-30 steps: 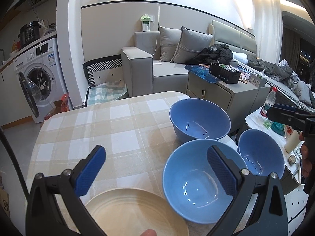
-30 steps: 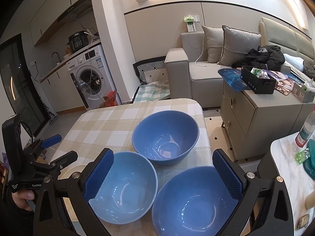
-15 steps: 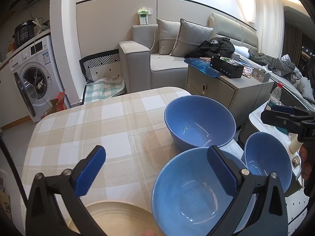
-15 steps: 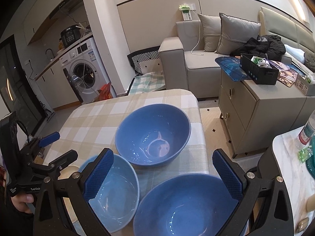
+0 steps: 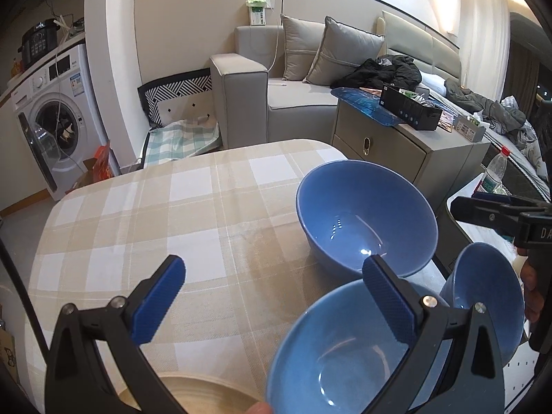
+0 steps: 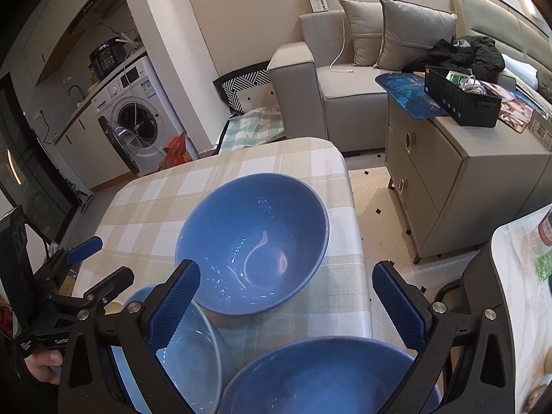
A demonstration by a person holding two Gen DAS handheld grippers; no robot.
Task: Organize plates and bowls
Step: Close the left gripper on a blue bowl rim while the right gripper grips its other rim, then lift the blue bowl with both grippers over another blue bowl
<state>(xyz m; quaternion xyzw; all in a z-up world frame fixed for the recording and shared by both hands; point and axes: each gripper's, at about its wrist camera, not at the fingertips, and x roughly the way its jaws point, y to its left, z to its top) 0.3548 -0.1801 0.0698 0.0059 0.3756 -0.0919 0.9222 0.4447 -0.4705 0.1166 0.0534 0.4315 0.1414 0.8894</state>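
Observation:
Three blue bowls stand on the checked tablecloth (image 5: 155, 227). The far bowl (image 5: 365, 220) also shows in the right wrist view (image 6: 255, 241). A nearer bowl (image 5: 331, 355) sits under my left gripper's right finger. A third bowl (image 6: 321, 376) lies below my right gripper, at the table's right edge; it also shows in the left wrist view (image 5: 483, 296). A beige plate (image 5: 203, 396) is at the bottom. My left gripper (image 5: 272, 300) is open and empty. My right gripper (image 6: 286, 307) is open and empty above the bowls.
A grey cabinet (image 6: 465, 172) with a black box stands right of the table. A sofa (image 5: 293, 96) and a washing machine (image 5: 51, 127) stand beyond it. A white side table (image 6: 524, 276) with a bottle is at the far right.
Both grippers moved forward over the table, toward the far bowl. The plate slid lower in the left view. Both grippers stayed open.

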